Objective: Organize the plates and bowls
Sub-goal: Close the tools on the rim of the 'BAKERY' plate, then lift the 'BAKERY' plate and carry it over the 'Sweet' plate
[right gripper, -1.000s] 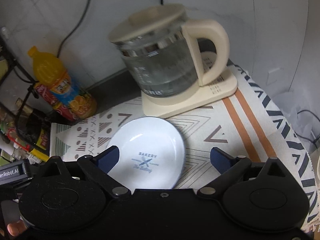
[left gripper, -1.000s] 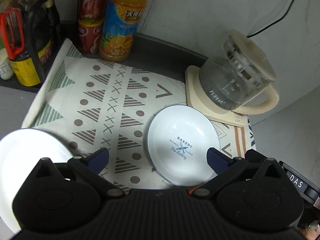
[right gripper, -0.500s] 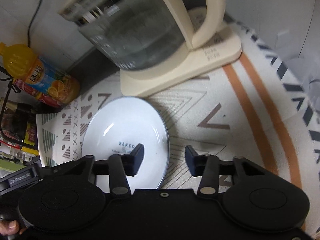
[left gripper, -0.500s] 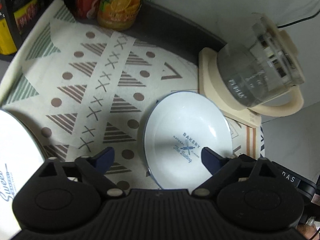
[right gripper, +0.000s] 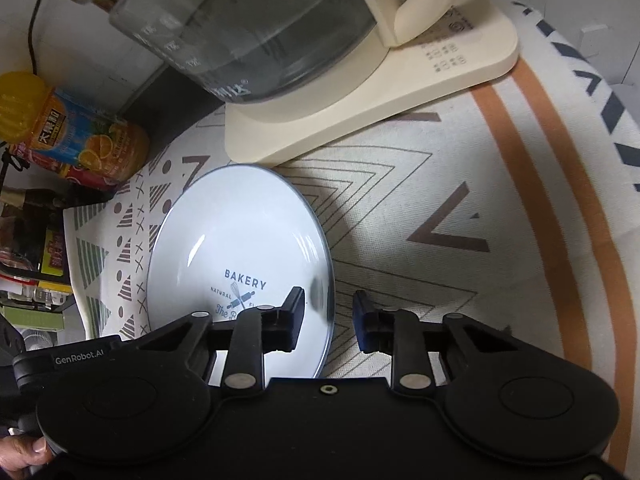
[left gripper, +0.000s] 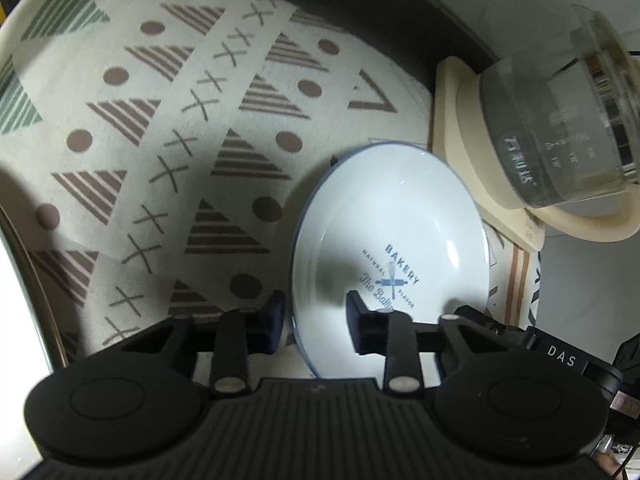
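Bowl (left gripper: 390, 248) sits on my patterned mat (left gripper: 160, 128), just near-left of the kettle base (right gripper: 360, 92). My left gripper (left gripper: 316, 320) straddles its left rim, my right gripper (right gripper: 330, 320) its right rim; both are closing, pads not yet pressing.

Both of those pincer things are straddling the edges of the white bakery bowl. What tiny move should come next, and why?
Probably finish the squeeze. The left hand-held gripper and the right hand-held gripper each have one finger inside the bowl and one outside its rim, jaws closing but with gaps visible. Once both pinch the rim on opposite sides, it could likely be lifted level off the patterned mat.
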Demonstrator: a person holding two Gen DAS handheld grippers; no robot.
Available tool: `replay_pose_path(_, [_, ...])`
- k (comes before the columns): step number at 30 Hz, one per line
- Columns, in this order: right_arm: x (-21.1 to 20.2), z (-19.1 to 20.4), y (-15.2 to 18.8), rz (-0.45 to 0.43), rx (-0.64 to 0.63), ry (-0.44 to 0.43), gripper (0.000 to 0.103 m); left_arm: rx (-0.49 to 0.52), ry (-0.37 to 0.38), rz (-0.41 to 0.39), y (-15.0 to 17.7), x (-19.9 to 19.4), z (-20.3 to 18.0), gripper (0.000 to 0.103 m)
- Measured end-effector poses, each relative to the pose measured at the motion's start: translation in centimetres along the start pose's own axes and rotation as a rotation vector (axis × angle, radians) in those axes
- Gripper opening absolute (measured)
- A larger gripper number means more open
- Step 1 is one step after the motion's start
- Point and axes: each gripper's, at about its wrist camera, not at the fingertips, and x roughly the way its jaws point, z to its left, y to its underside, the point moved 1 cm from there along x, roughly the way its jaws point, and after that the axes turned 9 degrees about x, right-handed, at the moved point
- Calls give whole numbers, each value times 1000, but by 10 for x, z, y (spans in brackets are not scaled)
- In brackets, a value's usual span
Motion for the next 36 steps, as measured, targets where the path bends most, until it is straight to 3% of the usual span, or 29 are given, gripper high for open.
replay_pose_path(6, [9,3,-5,19,-20,-25,21,-9,-1,10,-2,6,0,23])
replay_pose_path(8, [10,2,-7,13,-26,-41,20,1,-6,12,-4,7,-1,23])
replay_pose_path(10, [11,-1,-8,3,-34,-53,12,13,-13,10,-6,7,-1,20])
replay_pose_path(14, [6,-1,-7,-22,-73,-89,11,14,-19,2,-8,6,1,16])
replay_pose_path(18, [-11,9,-7,-82,-127,-139,11,55,-37,-44,-8,-7,-4,16])
replay_pose_path(26, [-32,22,-13,-166,-104,-194,11,108,14,-148,-19,-42,-16,16])
replay_pose_path(36, [-70,53,3,-292,-101,-249,11,160,55,-232,-16,-88,-20,16])
